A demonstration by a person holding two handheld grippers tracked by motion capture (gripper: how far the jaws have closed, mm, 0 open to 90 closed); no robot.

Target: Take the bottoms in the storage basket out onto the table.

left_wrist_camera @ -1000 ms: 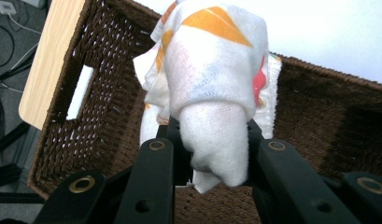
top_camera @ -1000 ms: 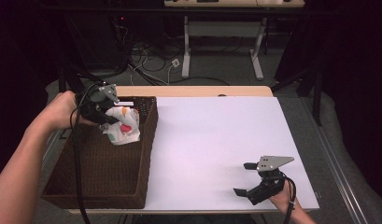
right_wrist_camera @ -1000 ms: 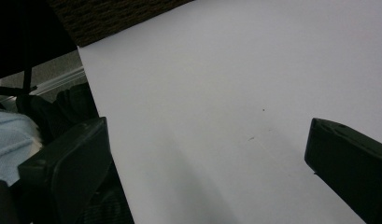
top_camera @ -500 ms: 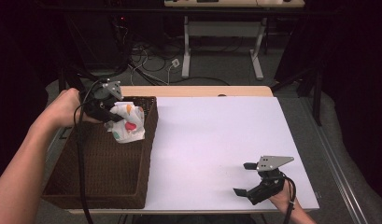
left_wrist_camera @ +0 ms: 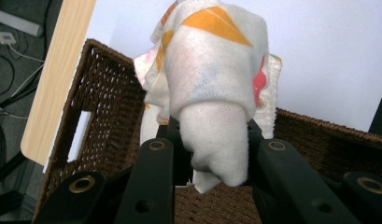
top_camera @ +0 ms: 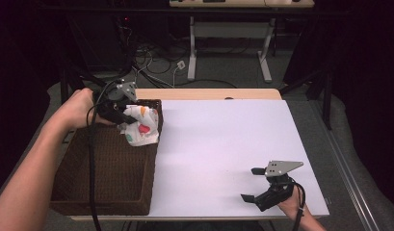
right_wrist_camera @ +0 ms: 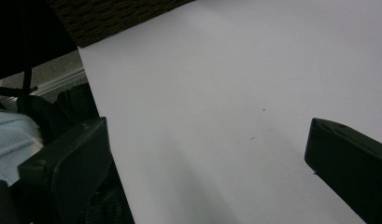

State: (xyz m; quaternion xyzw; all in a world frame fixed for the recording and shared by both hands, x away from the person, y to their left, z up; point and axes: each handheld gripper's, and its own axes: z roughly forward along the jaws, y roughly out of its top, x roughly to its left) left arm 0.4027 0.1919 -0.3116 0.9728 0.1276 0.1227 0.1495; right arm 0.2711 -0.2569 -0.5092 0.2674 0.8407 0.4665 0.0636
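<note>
No readable writing anywhere. Left gripper [top_camera: 121, 115] clamped on a white cloth [top_camera: 141, 126] with orange and red patches, above the basket's [top_camera: 108, 192] far right corner. Right gripper [top_camera: 255, 185] near the table's [top_camera: 223, 144] near right corner, jaws wide, empty. Basket interior dark, hard to make out.

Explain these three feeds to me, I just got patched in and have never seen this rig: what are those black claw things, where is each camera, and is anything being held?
A person holds a two-jaw gripper in each hand. The high view looks down on the table; the other two cameras ride on the grippers. The left gripper is shut on a white patterned cloth, held above the far end of a brown wicker basket. The right gripper is open and holds nothing, low over the white tabletop near its front right corner.
</note>
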